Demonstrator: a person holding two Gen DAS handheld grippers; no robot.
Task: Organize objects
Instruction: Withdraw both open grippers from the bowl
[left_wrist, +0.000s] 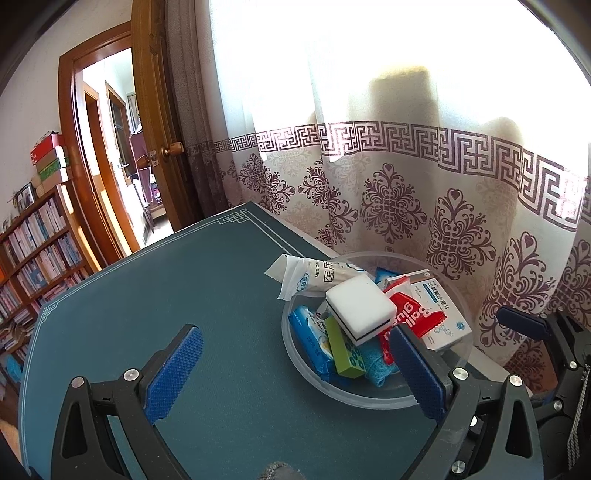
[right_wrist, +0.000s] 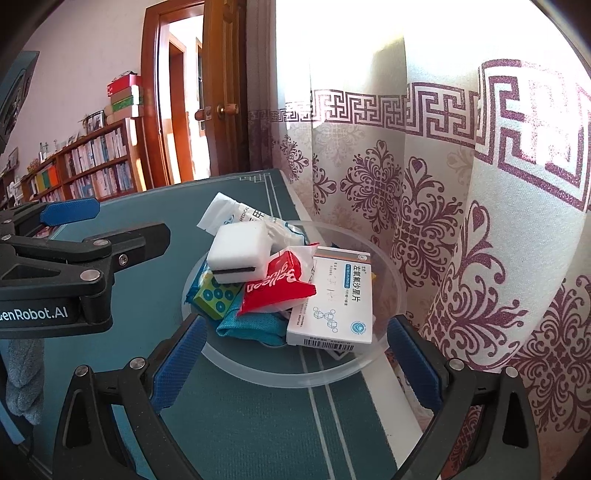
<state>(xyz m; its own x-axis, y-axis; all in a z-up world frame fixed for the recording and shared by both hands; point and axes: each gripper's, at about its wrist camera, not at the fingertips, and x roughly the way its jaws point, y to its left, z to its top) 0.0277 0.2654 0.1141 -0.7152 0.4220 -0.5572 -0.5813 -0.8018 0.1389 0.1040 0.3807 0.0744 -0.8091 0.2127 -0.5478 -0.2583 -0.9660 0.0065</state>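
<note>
A clear plastic bowl (left_wrist: 295, 354) (right_wrist: 391, 325) sits on the teal table mat near the curtain. It holds a white sponge with a black stripe (left_wrist: 360, 308) (right_wrist: 238, 254) on top, a red packet (left_wrist: 417, 325) (right_wrist: 279, 284), a white medicine box (left_wrist: 443, 314) (right_wrist: 332, 306), a green box (left_wrist: 343, 350) (right_wrist: 216, 297), a blue wipes pack (left_wrist: 310, 336), a teal cloth (right_wrist: 251, 326) and a white medical bag (left_wrist: 310, 275) (right_wrist: 236, 214). My left gripper (left_wrist: 295, 369) is open and empty, left of the bowl. My right gripper (right_wrist: 291, 358) is open and empty, straddling the bowl's near rim.
The teal mat (left_wrist: 166, 295) (right_wrist: 258, 424) covers the table. A patterned curtain (left_wrist: 406, 184) (right_wrist: 461, 184) hangs just behind the bowl. A bookshelf (left_wrist: 33, 251) and an open wooden door (left_wrist: 151, 110) stand at the left. The left gripper's body (right_wrist: 74, 266) shows in the right wrist view.
</note>
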